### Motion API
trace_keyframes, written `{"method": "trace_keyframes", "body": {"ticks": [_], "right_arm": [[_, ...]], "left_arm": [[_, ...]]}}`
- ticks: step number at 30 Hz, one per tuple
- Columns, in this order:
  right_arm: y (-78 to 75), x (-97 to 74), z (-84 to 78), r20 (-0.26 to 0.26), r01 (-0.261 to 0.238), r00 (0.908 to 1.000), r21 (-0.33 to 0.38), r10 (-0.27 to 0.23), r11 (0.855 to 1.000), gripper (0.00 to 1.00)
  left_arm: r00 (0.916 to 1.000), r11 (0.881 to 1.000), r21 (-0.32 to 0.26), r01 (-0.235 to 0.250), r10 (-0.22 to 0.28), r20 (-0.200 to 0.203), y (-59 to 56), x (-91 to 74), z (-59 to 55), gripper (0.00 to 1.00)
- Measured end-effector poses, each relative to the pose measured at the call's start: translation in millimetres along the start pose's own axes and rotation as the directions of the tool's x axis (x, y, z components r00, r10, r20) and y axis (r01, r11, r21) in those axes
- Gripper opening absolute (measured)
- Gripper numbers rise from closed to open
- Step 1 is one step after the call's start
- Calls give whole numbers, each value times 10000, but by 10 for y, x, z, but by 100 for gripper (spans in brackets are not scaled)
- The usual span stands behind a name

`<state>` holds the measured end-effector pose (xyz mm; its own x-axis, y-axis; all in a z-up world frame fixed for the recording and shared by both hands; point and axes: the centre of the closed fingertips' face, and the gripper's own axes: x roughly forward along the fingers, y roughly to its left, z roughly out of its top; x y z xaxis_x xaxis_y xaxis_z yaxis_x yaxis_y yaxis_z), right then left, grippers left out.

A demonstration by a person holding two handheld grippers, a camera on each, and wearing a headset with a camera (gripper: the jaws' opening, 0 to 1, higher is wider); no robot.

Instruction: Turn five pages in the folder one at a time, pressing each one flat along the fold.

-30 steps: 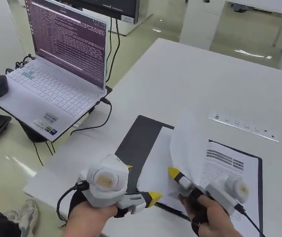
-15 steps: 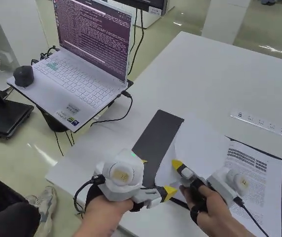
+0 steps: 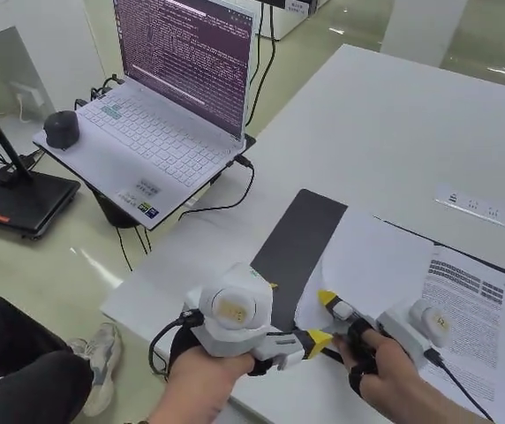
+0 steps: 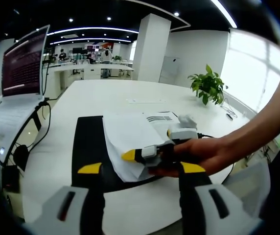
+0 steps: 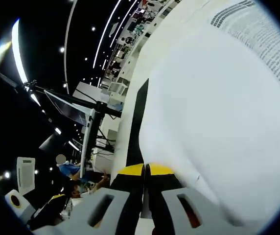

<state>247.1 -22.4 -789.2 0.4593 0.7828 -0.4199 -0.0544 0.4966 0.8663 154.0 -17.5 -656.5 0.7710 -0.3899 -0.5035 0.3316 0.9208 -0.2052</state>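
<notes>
A black folder (image 3: 298,240) lies open on the white table. A white page (image 3: 372,265) curves up from the fold and leans left over the black inside cover (image 4: 87,142). My right gripper (image 3: 330,304) is shut on that page's near edge; in the right gripper view its yellow tips (image 5: 145,170) sit pressed together beside the page (image 5: 218,112). The printed sheet (image 3: 478,305) lies flat to the right. My left gripper (image 4: 141,169) stands open just in front of the folder's near edge, with nothing between its fingers (image 4: 89,168). The head view shows that left gripper (image 3: 314,339) close beside the right one.
An open white laptop (image 3: 160,124) stands on a stand off the table's left, with a cable (image 3: 222,205) running toward the table edge. A dark round mouse (image 3: 61,129) sits by it. A white strip (image 3: 491,212) lies behind the folder.
The head camera has shifted. The right gripper has carried the page leftward and lower over the black cover. The left gripper has stayed near the folder's front edge.
</notes>
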Motion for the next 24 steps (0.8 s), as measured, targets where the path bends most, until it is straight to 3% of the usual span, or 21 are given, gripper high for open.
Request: {"method": "trace_keyframes", "body": {"ticks": [12, 16, 24], "right_arm": [[133, -35, -97, -206, -552, 9983, -850, 536, 9949, 18], [194, -115, -126, -400, -880, 9958, -1585, 827, 9834, 25], [132, -350, -142, -636, -850, 9954, -2316, 721, 9691, 27]], "left_arm": [[10000, 10000, -90, 34, -34, 0, 16, 19, -23, 61], [9999, 9999, -135, 101, -101, 11, -9, 25, -27, 61], [9997, 9998, -93, 166, -168, -183, -36, 71, -86, 58]]}}
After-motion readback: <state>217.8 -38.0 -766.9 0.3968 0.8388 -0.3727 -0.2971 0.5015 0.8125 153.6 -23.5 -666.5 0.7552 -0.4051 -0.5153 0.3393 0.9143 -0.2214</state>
